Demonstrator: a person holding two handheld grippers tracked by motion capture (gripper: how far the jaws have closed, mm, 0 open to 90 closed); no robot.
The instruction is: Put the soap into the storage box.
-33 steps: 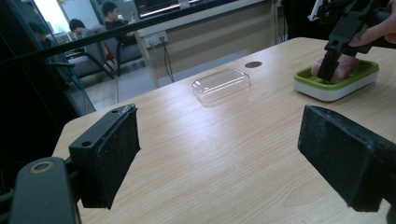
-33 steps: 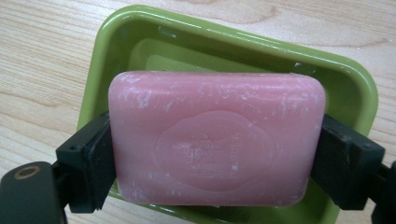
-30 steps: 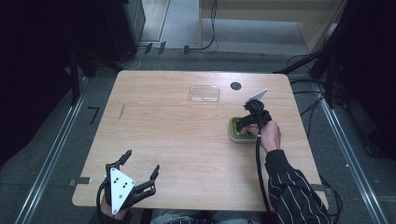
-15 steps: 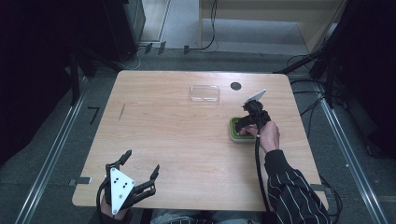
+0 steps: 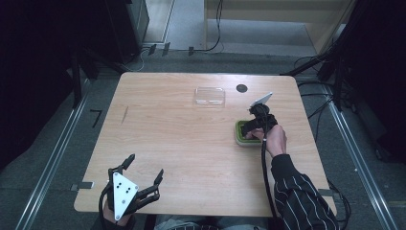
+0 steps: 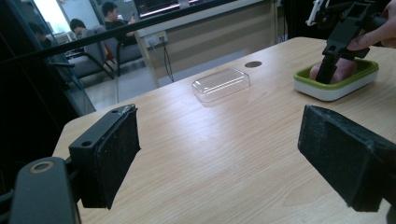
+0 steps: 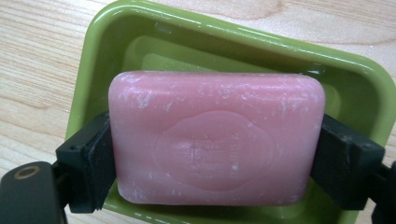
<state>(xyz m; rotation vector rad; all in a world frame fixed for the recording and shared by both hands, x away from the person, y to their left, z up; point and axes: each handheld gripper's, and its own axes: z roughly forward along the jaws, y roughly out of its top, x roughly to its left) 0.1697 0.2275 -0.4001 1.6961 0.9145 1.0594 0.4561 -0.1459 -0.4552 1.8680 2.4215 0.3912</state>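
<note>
A pink soap bar [image 7: 217, 137] with an embossed seal lies inside a green soap dish [image 7: 233, 42] at the table's right side. My right gripper [image 5: 252, 127] reaches down into the dish [image 5: 240, 139], its two pads [image 7: 95, 158] pressed against the bar's short ends, shut on it. In the left gripper view the same dish [image 6: 336, 84] and soap [image 6: 343, 70] sit at the upper right with the right gripper [image 6: 329, 70] planted in them. My left gripper [image 5: 143, 179] rests at the front left of the table, open, with nothing between its pads [image 6: 112, 154].
A clear plastic lid [image 5: 209, 96] lies upside down at the back middle of the wooden table [image 5: 182, 139]. A small dark round hole [image 5: 242, 88] sits just right of it. People sit in the background beyond the table's far edge.
</note>
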